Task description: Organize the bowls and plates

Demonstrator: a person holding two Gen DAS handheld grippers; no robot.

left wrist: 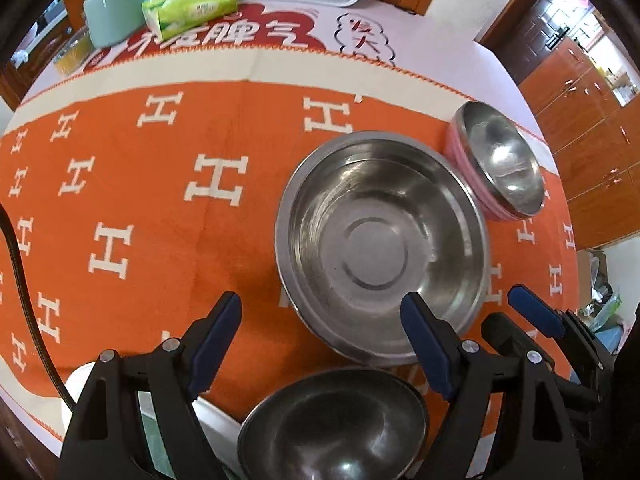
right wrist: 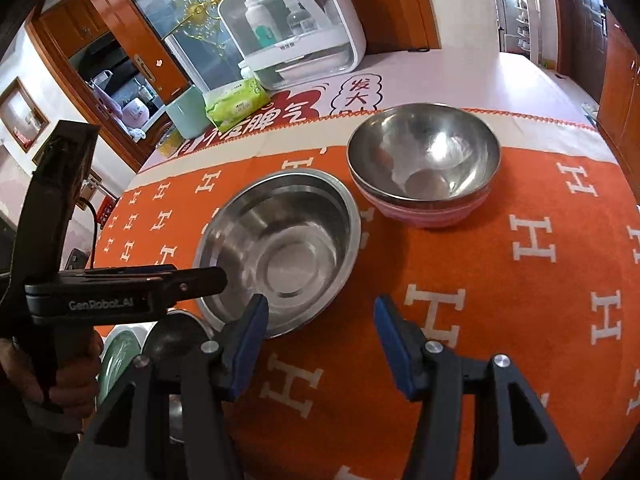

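Left tool [left wrist: 320, 320] spreading wide at the bottom of its frame, pinching nothing, hovering over a small steel bowl [left wrist: 334, 424] at bottom centre. Right tool [right wrist: 320, 332] likewise gaping, gripping nothing, hanging above the orange cloth [right wrist: 500, 280] covering the table. Lying just beyond, at frame centre: one wide steel basin [right wrist: 280, 252], sitting upright. Resting upper right of it, close beside: one steel bowl [right wrist: 424, 152] nesting inside one pink bowl [right wrist: 424, 212]. Peeking out at lower left of the right view: a green plate [right wrist: 120, 352] with a white rim. Standing far back, upper left: one tissue pack [right wrist: 236, 104], one mint cup [right wrist: 188, 112], one white cabinet [right wrist: 296, 20].
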